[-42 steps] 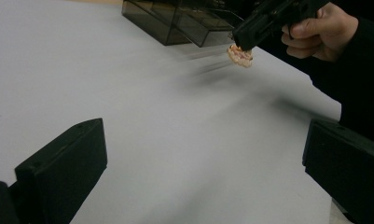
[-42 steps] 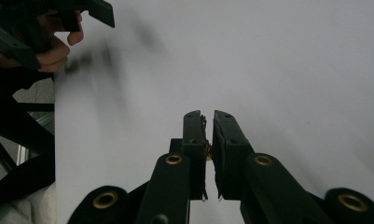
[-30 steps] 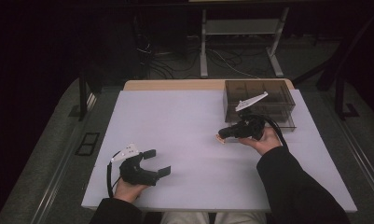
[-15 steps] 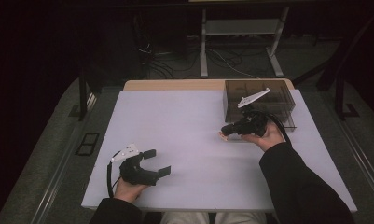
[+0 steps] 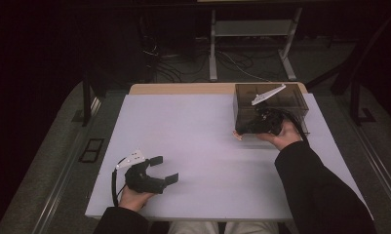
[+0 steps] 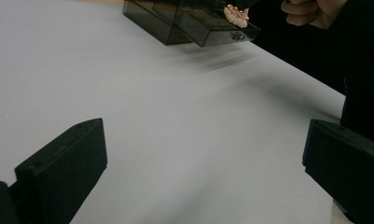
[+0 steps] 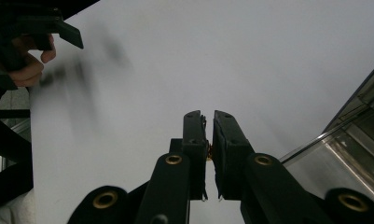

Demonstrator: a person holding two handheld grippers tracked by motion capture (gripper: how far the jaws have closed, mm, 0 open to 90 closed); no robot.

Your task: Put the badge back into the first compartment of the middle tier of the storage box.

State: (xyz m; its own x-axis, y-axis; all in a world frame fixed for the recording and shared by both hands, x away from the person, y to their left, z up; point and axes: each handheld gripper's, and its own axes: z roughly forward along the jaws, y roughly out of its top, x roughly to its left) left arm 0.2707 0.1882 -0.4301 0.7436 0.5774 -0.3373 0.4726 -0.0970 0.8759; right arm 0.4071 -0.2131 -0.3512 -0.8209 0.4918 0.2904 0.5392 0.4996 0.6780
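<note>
Item: small pink-and-gold piece (image 6: 236, 15), kind not determinable, too small and blurred.

Location: held at the front of the smoky clear box (image 5: 242, 105) at the table's far right, above the lip of the box's pulled-out drawer (image 6: 212, 30). Not yet laid inside.

Right gripper (image 5: 238, 132): jaws drawn almost together, a thin slit left between them, pinched on the piece; gold glint noted in the slit from the right gripper view.

Left gripper (image 5: 166, 168): jaws spread wide, nothing between them; rested on the near left of the white table (image 5: 193, 126), well apart from the box.

Change over the last second: right gripper and piece carried a short way farther from the person and toward the box, from bare table to the drawer front. Left gripper unmoved. Box unmoved, drawer already open.

Bearing on the work: judged to be the storing of the piece in the drawer, carry nearly complete. Remaining, by estimate: slight advance over the drawer, lowering, release, then closing of the drawer.
</note>
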